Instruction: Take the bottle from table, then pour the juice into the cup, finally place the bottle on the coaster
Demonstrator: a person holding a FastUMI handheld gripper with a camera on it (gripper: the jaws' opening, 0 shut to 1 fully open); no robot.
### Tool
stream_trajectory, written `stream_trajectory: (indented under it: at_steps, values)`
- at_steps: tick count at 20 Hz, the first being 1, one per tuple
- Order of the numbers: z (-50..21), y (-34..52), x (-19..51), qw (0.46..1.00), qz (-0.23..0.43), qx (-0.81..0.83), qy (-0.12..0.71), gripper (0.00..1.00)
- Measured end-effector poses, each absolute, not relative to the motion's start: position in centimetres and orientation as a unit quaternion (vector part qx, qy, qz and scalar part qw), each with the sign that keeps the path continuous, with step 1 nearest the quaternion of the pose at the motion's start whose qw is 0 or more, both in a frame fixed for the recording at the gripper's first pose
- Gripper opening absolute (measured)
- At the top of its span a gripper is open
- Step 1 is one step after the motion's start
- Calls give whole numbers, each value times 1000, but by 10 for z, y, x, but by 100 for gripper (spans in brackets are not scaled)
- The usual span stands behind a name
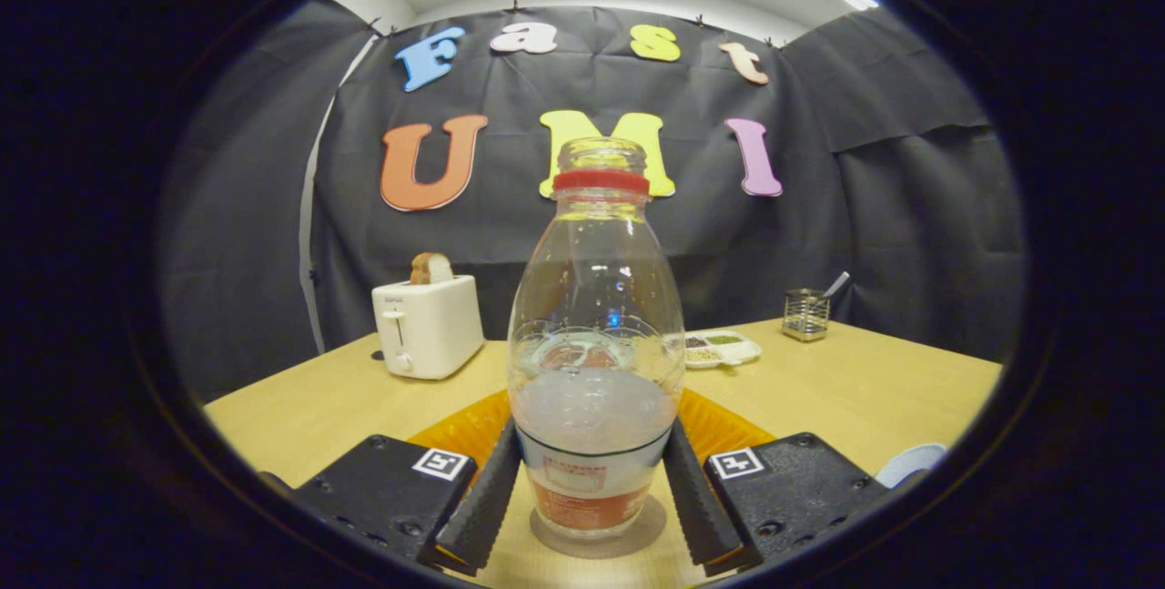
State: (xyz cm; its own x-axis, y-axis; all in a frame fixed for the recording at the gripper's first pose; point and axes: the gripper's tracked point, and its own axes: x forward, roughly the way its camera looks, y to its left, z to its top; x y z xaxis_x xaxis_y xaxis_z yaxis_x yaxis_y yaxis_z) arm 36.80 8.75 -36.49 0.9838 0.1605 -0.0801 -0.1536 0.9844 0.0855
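We have the bottle (595, 361) upright between our claw's (592, 489) fingers, which appear clamped on its lower sides; its base rests on the counter (319, 407).

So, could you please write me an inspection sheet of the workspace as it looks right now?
Surface: light wooden table, bottle standing on it.
Job's things: clear bottle upright between the fingers, red neck ring, cap off, pale juice in its lower part; orange coaster just behind it; pale rim, possibly the cup, beside the right finger.
Clutter: white toaster with bread in it; divided white dish; mesh holder with a utensil.
Grippers: gripper fingers against both sides of the bottle's base.
Cables: a thin cord hangs down the backdrop behind the toaster.
Surroundings: black cloth wall, white ceiling above.
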Motion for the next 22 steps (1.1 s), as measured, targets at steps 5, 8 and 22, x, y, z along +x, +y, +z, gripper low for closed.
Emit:
stream_trajectory:
  at_steps: [5, 8, 22]
  values:
    - [-377, 82, 372, 996, 64, 39, 49, 83]
    - [-376, 80, 370, 996, 67, 45, 45, 89]
    - [-326, 72, 336, 995, 87, 45, 29, 100]
